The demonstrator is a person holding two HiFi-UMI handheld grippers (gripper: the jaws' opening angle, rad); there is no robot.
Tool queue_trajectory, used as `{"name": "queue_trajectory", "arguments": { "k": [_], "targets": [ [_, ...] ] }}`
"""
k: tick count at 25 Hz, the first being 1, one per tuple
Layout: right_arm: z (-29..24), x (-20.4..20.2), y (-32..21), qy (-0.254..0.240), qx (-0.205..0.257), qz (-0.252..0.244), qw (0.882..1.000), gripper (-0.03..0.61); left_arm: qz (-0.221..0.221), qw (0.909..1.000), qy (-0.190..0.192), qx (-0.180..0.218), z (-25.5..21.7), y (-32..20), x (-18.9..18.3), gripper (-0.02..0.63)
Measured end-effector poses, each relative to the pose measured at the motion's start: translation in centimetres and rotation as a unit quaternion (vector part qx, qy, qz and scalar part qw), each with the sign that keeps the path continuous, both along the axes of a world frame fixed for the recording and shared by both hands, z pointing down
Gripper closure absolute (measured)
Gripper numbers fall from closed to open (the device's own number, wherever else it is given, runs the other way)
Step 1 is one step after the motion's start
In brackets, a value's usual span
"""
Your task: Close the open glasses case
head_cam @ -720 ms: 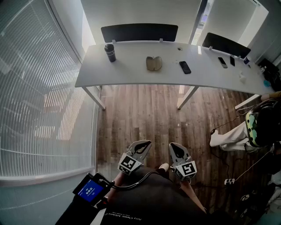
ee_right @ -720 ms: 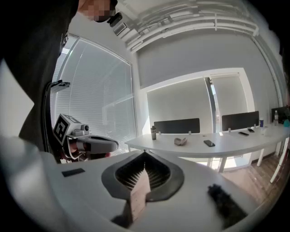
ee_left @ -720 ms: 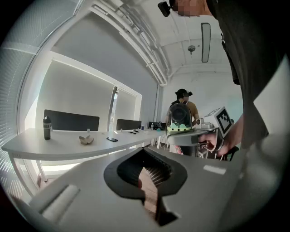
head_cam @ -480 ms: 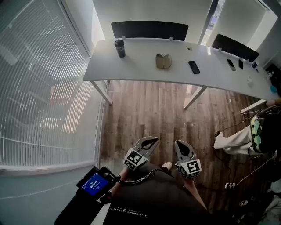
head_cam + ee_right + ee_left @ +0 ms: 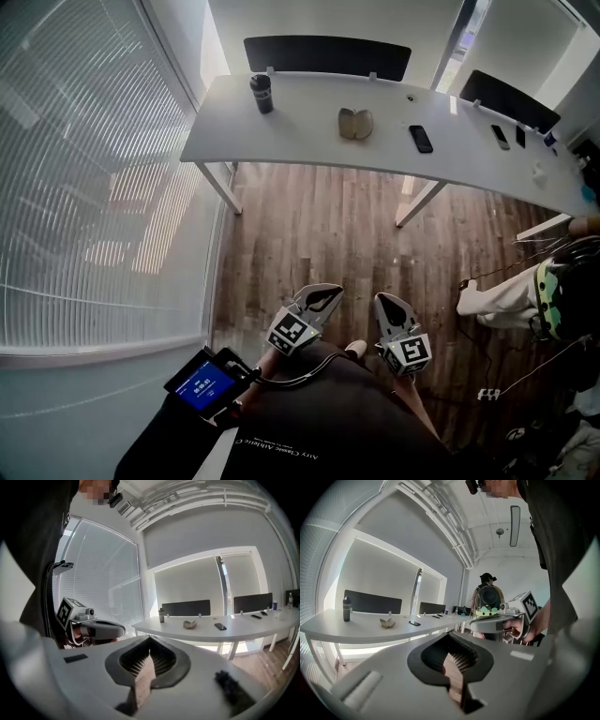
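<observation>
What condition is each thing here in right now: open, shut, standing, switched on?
glasses case: open, halves spread apart.
bottle: standing upright.
phone: lying flat, screen dark.
left gripper: shut, empty.
right gripper: shut, empty.
small screen: lit blue.
window blinds: lowered.

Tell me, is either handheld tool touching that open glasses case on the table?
Apart. The head view shows the left tool and right tool held near the person's body, with wooden floor between them and the table bearing the glasses case.
</observation>
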State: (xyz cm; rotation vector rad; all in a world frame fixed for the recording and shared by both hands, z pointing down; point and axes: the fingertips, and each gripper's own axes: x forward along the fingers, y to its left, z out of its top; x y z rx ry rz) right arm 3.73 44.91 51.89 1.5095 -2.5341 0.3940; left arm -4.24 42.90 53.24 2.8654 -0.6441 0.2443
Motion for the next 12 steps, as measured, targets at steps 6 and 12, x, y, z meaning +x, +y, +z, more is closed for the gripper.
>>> {"name": "queue_trajectory", "arguments": {
  "k": [6, 12],
  "targets": [
    [0.6, 0.1, -0.4, 0.007, -0.002, 0.007, 1.000, 0.572, -0.001, 1.0000, -0.001, 0.001, 0.5, -0.3, -0.4, 0.606],
    [1.2, -0.4, -1.2, 0.017, -0.008, -0.006, 1.000, 0.572, -0.014, 0.9999, -0.002, 0.002, 0.6, -1.1, -1.0, 0.606]
  ]
}}
